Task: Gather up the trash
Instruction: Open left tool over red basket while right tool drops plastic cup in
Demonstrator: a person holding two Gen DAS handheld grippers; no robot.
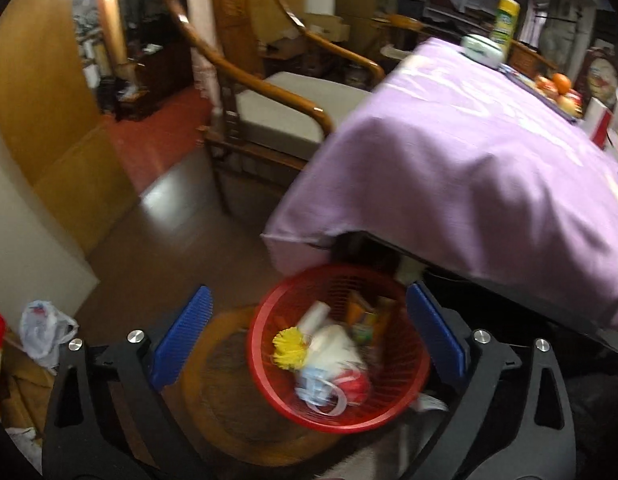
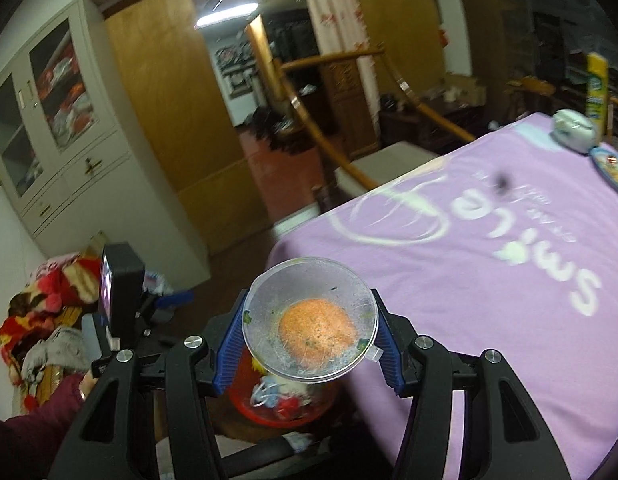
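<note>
A red mesh basket [image 1: 393,384] stands on the floor beside the table, holding trash: a yellow ruffled piece [image 1: 289,346], white wrappers, a small carton. My left gripper [image 1: 309,316] hangs above it, jaws wide open, nothing between the blue pads [image 1: 185,336]. In the right wrist view my right gripper [image 2: 309,320] is shut on a clear plastic bowl [image 2: 309,276] with orange residue at its bottom, held by its sides over the table's corner. The same basket [image 2: 249,408] shows below the bowl.
A table under a purple cloth [image 1: 469,160] fills the right side, carrying a yellow canister [image 1: 507,20], a white dish [image 1: 481,50] and fruit [image 1: 561,84]. A wooden armchair [image 1: 285,116] stands behind it. A plastic bag [image 1: 45,332] and bright blankets [image 2: 49,292] lie at the left.
</note>
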